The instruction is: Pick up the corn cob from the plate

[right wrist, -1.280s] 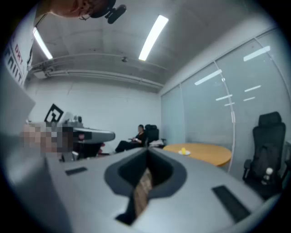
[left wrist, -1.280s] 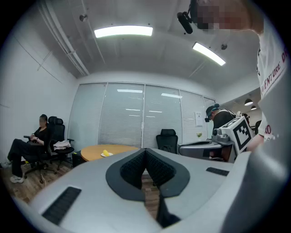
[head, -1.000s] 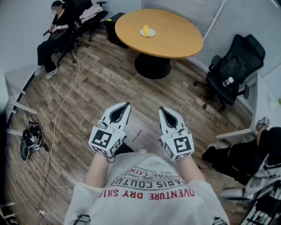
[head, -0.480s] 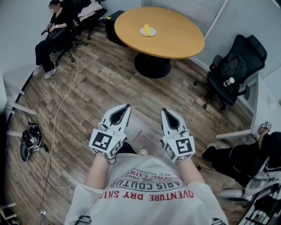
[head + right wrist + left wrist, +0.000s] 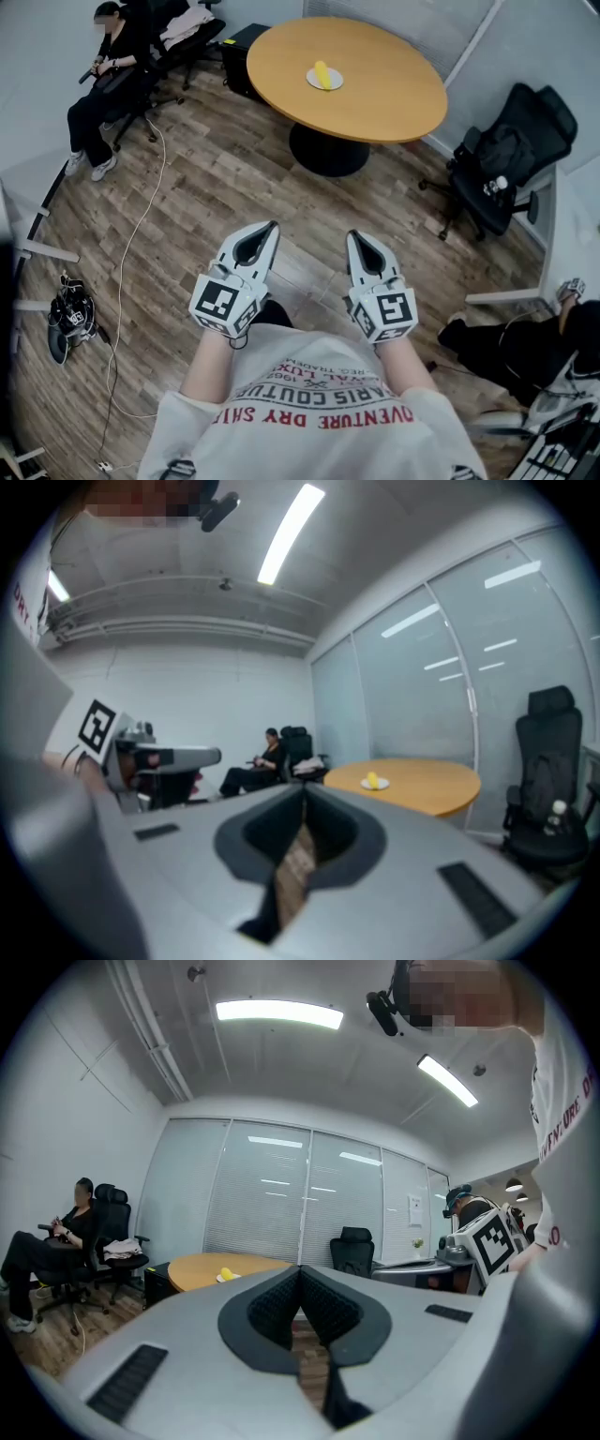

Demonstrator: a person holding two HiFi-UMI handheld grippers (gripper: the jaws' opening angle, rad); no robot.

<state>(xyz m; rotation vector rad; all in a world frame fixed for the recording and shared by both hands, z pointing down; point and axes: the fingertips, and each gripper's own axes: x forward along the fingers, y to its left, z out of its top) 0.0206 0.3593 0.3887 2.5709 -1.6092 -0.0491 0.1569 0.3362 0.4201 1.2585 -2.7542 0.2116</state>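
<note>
**Head view:** A person in a white printed T-shirt holds the left gripper [image 5: 273,226] and the right gripper [image 5: 352,234] side by side at chest height above a wood-plank floor [image 5: 216,187]. Both point toward a round wooden table [image 5: 394,89] well across the room. The yellow corn cob [image 5: 322,74] lies on a small white plate [image 5: 333,84] near the middle of the tabletop, far from either gripper. A seated person [image 5: 103,70] occupies a chair at upper left, a black office chair [image 5: 511,150] stands to the right of the table, and a pale cable [image 5: 141,216] trails over the floor on the left.

**Left gripper view:** The jaws of the left gripper [image 5: 300,1270] are closed tip to tip, with nothing between them. Beyond them, to the left, the corn cob [image 5: 225,1274] sits on its plate on the table [image 5: 246,1264]. The seated person [image 5: 56,1241] is at far left, and an office chair [image 5: 354,1246] stands behind the table.

**Right gripper view:** The jaws of the right gripper [image 5: 305,795] are likewise pressed together and empty. The corn cob [image 5: 373,780] rests on the plate [image 5: 379,786] on the table [image 5: 431,785], to the right of the jaw tips and well away. The seated person [image 5: 262,757] appears beyond the jaws, and the office chair [image 5: 548,780] stands at the right edge.
</note>
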